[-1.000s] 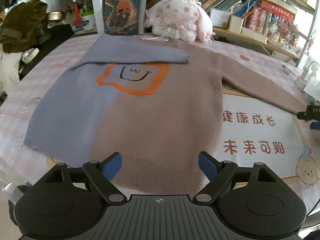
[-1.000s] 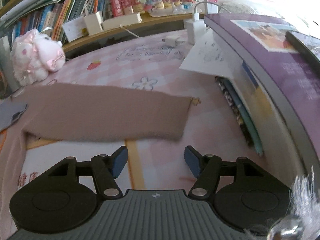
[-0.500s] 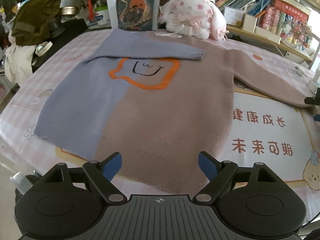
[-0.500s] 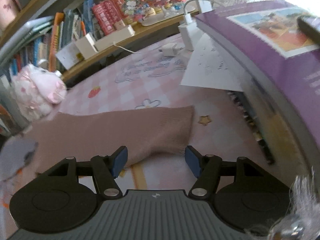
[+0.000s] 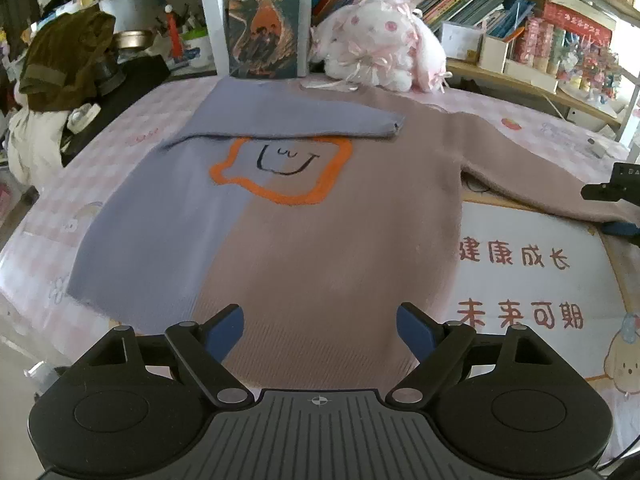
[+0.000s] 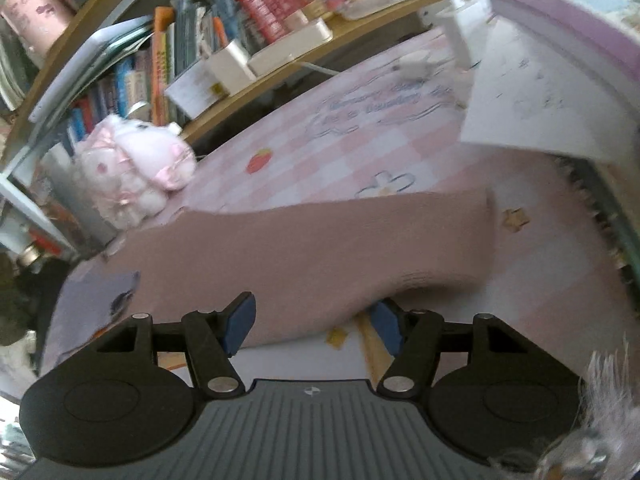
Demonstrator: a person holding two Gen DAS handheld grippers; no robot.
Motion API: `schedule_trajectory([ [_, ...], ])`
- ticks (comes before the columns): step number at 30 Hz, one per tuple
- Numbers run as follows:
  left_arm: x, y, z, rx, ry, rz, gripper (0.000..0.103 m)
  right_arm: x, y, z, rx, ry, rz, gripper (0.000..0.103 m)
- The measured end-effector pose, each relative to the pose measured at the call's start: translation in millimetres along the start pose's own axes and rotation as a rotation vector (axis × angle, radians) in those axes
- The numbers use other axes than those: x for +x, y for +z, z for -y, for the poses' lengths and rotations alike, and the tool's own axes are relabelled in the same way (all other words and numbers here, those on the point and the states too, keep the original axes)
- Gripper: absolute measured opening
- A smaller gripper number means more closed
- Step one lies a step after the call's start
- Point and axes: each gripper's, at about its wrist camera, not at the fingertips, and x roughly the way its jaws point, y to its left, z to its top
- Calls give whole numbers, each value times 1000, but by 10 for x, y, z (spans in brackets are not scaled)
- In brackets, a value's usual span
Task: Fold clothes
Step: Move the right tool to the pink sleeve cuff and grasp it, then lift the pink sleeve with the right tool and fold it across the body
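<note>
Lavender-and-tan sweater (image 5: 288, 216) is spread flat on the pink checked tablecloth (image 5: 132, 140), lavender sleeve (image 5: 296, 120) folded across the chest. Left gripper (image 5: 319, 330) is held spread, empty, over the hem. Tan sleeve (image 6: 320, 252) is straddled by the unclenched right gripper (image 6: 312, 324).

Bare pink checked tablecloth (image 5: 132, 136) lies open to the left of the sweater (image 5: 320, 240), and a printed mat (image 5: 528, 248) lies bare to its right. Along the far edge, an upright book (image 5: 266, 20) and a plush toy (image 5: 380, 46) stand just beside the sweater's collar. Near the brown sleeve (image 6: 320, 252), a sheet of paper (image 6: 532, 96) and a thick purple book (image 6: 568, 20) crowd the right side.
</note>
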Motion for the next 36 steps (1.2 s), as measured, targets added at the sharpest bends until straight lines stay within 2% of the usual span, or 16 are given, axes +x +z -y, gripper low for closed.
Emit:
schedule_trajectory([
  [4, -5, 7, 11, 7, 1, 5, 86, -25, 40, 39, 16, -59, 36, 58],
  [7, 7, 17, -16, -8, 3, 4, 86, -46, 113, 124, 32, -119, 58, 49],
  [10, 30, 30, -45, -32, 10, -1, 86, -49, 160, 175, 41, -151, 56, 38],
  [11, 32, 35, -51, -37, 15, 1, 86, -47, 166, 177, 43, -161, 53, 31],
  [12, 32, 38, -55, -41, 18, 4, 86, -46, 168, 176, 42, -163, 49, 19],
  [14, 31, 44, -63, -43, 16, 14, 86, -47, 169, 157, 35, -155, 40, 8],
  [15, 30, 48, -66, -41, 16, 19, 86, -48, 169, 148, 32, -152, 36, 6],
  [19, 32, 70, -96, -29, 15, 37, 86, -130, 218, 22, -7, -110, 59, 5],
  [26, 36, 86, -228, -21, -24, 79, 86, -306, 429, -439, -69, 20, 125, 5],
  [36, -28, 44, -711, 84, -104, 230, 86, -271, 467, -1644, -217, 145, 170, 5],
])
